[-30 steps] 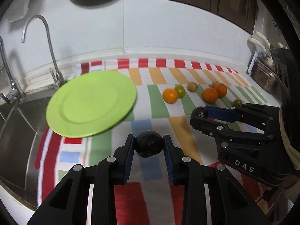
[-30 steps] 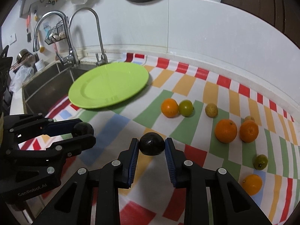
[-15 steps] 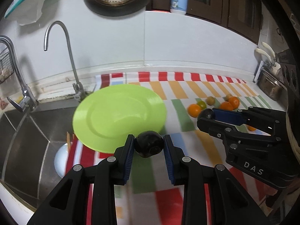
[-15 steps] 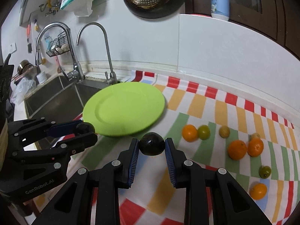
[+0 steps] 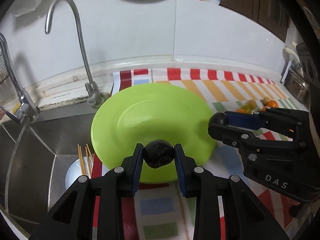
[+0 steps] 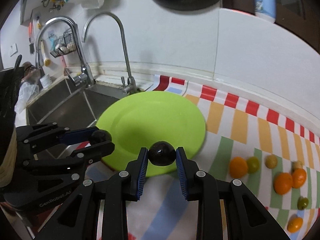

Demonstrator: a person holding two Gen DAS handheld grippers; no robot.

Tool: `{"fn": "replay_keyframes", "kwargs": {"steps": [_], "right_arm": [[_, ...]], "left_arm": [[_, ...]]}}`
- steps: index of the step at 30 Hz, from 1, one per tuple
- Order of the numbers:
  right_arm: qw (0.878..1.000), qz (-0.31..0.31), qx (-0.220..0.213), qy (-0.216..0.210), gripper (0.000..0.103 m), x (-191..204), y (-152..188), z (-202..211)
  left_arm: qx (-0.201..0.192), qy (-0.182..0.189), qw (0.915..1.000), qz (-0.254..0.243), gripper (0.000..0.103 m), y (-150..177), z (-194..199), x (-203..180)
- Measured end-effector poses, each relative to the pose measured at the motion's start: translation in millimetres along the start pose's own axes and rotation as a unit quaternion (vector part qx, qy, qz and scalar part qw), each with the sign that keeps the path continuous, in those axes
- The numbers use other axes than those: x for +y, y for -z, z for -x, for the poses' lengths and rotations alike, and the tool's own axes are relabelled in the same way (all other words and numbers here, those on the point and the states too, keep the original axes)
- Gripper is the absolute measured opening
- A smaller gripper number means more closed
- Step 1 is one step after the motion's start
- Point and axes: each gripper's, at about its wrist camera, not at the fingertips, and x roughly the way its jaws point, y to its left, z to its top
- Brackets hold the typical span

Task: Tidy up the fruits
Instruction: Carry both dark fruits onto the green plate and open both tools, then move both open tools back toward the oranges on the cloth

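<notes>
Left wrist view: left tool (image 5: 159,157) clamps a dark round fruit (image 5: 159,156) over the near rim of the green plate (image 5: 130,124) beside the sink (image 5: 30,150).

Right wrist view: right tool (image 6: 162,157) clamps a second dark fruit (image 6: 161,153) over the plate's near edge; oranges (image 6: 283,183) lie loose on the striped bench cloth (image 6: 240,124).

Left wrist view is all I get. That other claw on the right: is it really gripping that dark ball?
Observer: Yes. Its own camera shows the right gripper shut on a dark round fruit, with both pads pressing it, above the near rim of the green plate.
Operator: How many fruits are loose? Mine's a blur.
Observer: Eight loose fruits lie on the striped cloth, right of the plate: four orange, two green, two yellowish.
</notes>
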Motion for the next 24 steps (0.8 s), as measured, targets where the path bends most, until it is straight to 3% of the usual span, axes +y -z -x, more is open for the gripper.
{"fn": "replay_keyframes", "kwargs": {"steps": [9, 12, 19, 24], "right_arm": [[1.0, -0.007, 0.023, 0.011, 0.03, 0, -8, -36], [1.0, -0.013, 0.018, 0.017, 0.03, 0, -9, -37], [0.998, -0.044, -0.001, 0.042, 0.039, -3, -7, -16], [0.996, -0.062, -0.022, 0.067, 0.042, 4, 0, 14]], "left_arm": [[0.013, 0.017, 0.9998, -0.006, 0.031, -5, -22, 15], [0.01, 0.019, 0.9997, -0.009, 0.043, -6, -21, 17], [-0.013, 0.009, 0.9996, -0.024, 0.046, -7, 5, 18], [-0.049, 0.012, 0.9984, -0.024, 0.057, -9, 39, 15]]}}
